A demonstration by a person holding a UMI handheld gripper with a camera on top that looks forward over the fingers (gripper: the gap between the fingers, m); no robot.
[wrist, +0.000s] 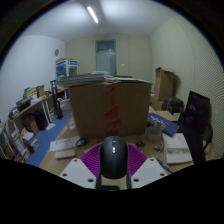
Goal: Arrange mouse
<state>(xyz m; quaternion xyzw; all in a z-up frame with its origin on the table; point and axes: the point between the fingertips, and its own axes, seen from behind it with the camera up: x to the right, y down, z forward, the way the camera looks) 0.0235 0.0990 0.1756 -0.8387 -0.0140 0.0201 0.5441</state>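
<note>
Shelves [28, 112]: seen far left against the wall, crowded with mixed items; contents too small to be told.
Blue mat [42, 150]: laid on the floor just beside the shelves.
Papers [66, 146]: a flat white sheaf is seen left of the fingers, near the box's lower left corner.
Left finger [80, 172]: white body, magenta pad on the inner face, set against the mouse's left side.
Mouse [114, 157]: dark, rounded, held between the two fingers, its tail end toward the camera; clamped from both sides, no gap is seen at either pad.
Gripper [114, 168]: fingers closed onto the mouse; mouse carried in front of the box, whether it is touching any surface cannot be told.
Cardboard box [110, 108]: large, brown, upright, beyond the mouse; flaps on top partly raised.
Right finger [148, 172]: white body, magenta pad pressed to the mouse's right side.
White stack [176, 150]: papers or a flat box, right of the fingers.
Black chair [194, 118]: seen far right, beyond the white stack.
Ceiling light [92, 15]: a lit strip overhead.
</note>
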